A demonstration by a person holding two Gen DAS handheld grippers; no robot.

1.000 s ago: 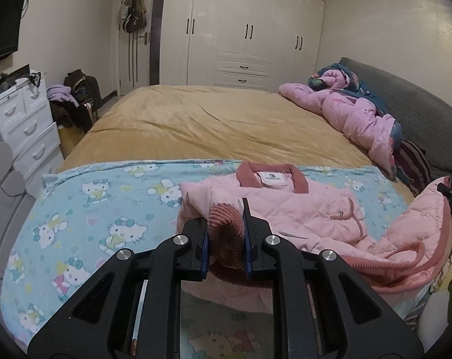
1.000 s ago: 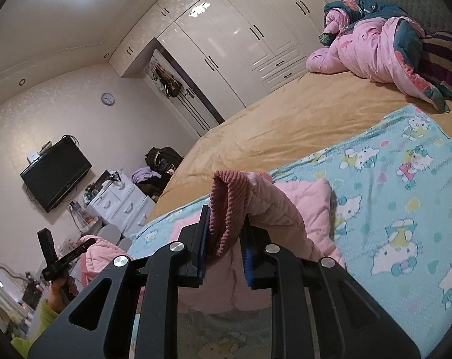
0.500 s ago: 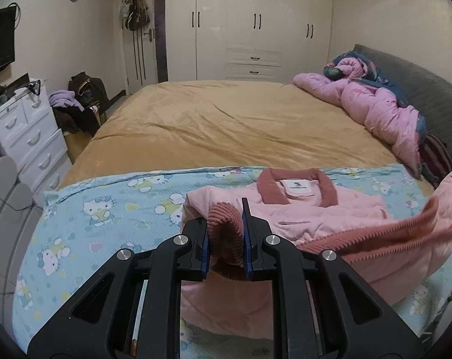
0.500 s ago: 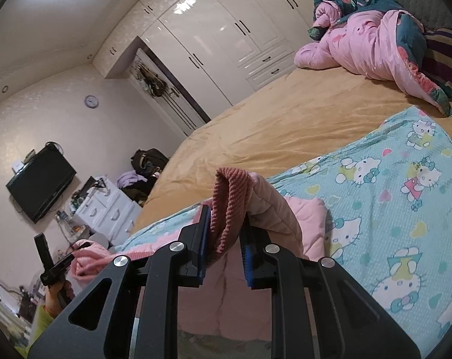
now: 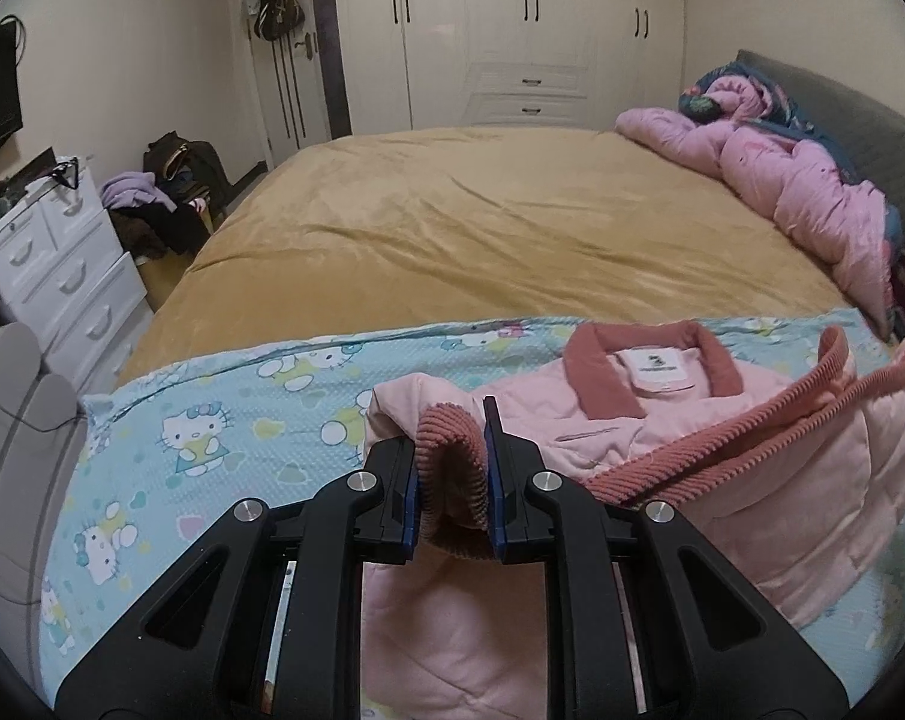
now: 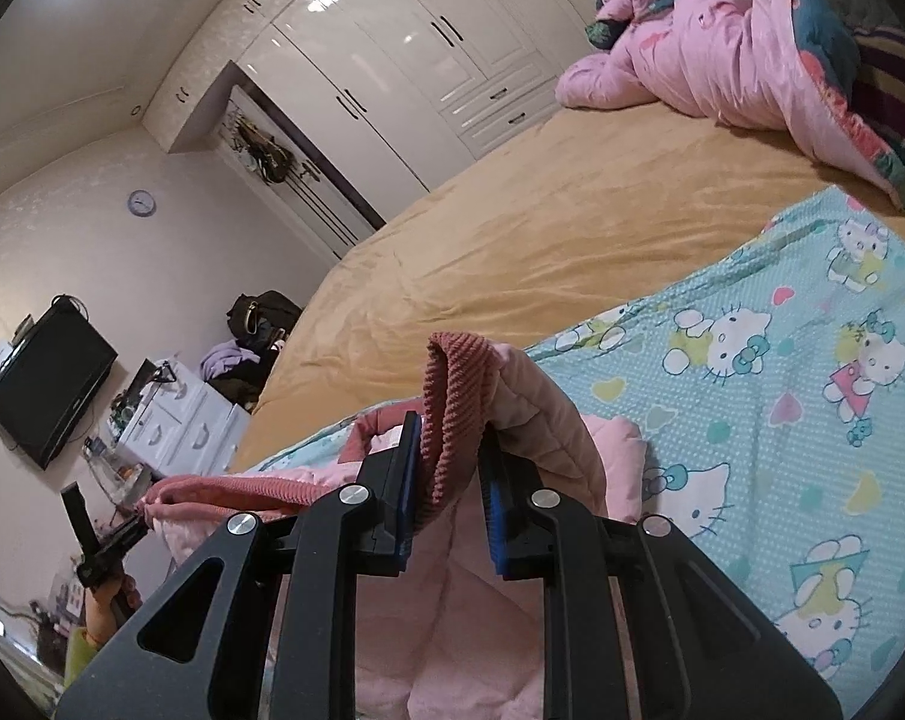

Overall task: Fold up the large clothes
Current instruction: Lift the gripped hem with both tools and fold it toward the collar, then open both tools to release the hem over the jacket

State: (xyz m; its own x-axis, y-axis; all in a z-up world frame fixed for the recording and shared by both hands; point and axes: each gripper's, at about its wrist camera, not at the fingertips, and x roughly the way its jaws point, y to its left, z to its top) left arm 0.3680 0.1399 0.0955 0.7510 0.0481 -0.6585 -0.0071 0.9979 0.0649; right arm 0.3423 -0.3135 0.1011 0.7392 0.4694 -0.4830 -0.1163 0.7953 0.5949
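A pink quilted jacket (image 5: 620, 420) with a dusty-red ribbed collar and hem lies on a light-blue Hello Kitty sheet (image 5: 224, 438) at the near end of the bed. My left gripper (image 5: 451, 456) is shut on the ribbed hem at the jacket's left corner and holds it lifted. My right gripper (image 6: 447, 462) is shut on the ribbed hem at the other corner, which drapes over its jaws. The hem stretches raised between both grippers, above the jacket's body. The right view shows the jacket (image 6: 548, 420) hanging below the jaws.
A mustard bedspread (image 5: 482, 222) covers the bed beyond the sheet. A crumpled pink duvet (image 5: 800, 180) lies by the grey headboard at the right. A white dresser (image 5: 50, 264) and a clothes pile (image 5: 164, 198) stand left of the bed. White wardrobes (image 5: 512, 30) line the far wall.
Both grippers have lifted the jacket's hem and carried it forward toward the collar. The raised right side of the hem now hangs higher over the jacket's body.
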